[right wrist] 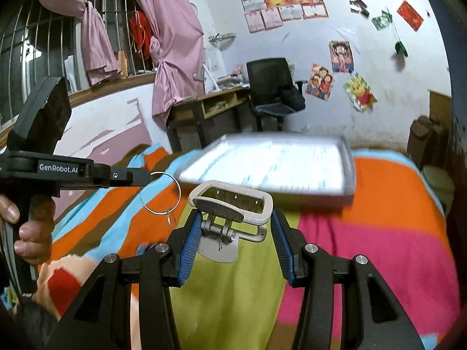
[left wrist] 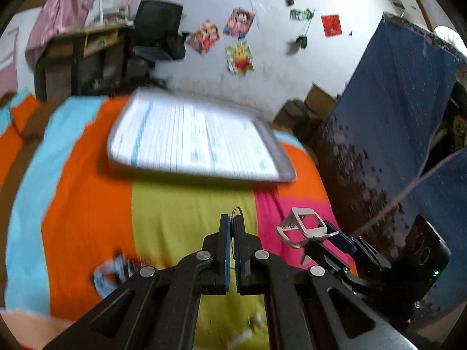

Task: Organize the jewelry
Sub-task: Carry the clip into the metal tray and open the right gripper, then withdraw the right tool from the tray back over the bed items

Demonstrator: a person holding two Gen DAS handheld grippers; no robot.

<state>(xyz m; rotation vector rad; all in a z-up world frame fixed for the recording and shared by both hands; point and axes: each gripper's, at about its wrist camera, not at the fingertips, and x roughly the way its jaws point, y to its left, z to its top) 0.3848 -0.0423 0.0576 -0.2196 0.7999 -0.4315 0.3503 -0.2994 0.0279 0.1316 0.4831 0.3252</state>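
Note:
My left gripper (left wrist: 232, 221) is shut on a thin silver hoop earring (left wrist: 237, 211), whose top arc pokes out above the fingertips. In the right wrist view that hoop earring (right wrist: 160, 192) hangs from the left gripper (right wrist: 146, 176), with a small charm dangling below it. My right gripper (right wrist: 237, 215) is shut on a silver spring hair clip (right wrist: 230, 204), squeezed between the blue pads (right wrist: 189, 250). In the left wrist view the hair clip (left wrist: 306, 224) sits to the right of the left gripper. Both grippers hover over a colourful bedspread (left wrist: 189, 213), short of a white flat tray (left wrist: 284, 166).
The white tray (right wrist: 347, 175) lies at the bed's far side. A small blue-and-white object (left wrist: 113, 271) lies on the bedspread at lower left. A blue cloth-draped object (left wrist: 394, 102) stands at the right. A desk (right wrist: 216, 102) and office chair (right wrist: 271, 87) stand by the far wall. A hand (right wrist: 29, 233) grips the left tool.

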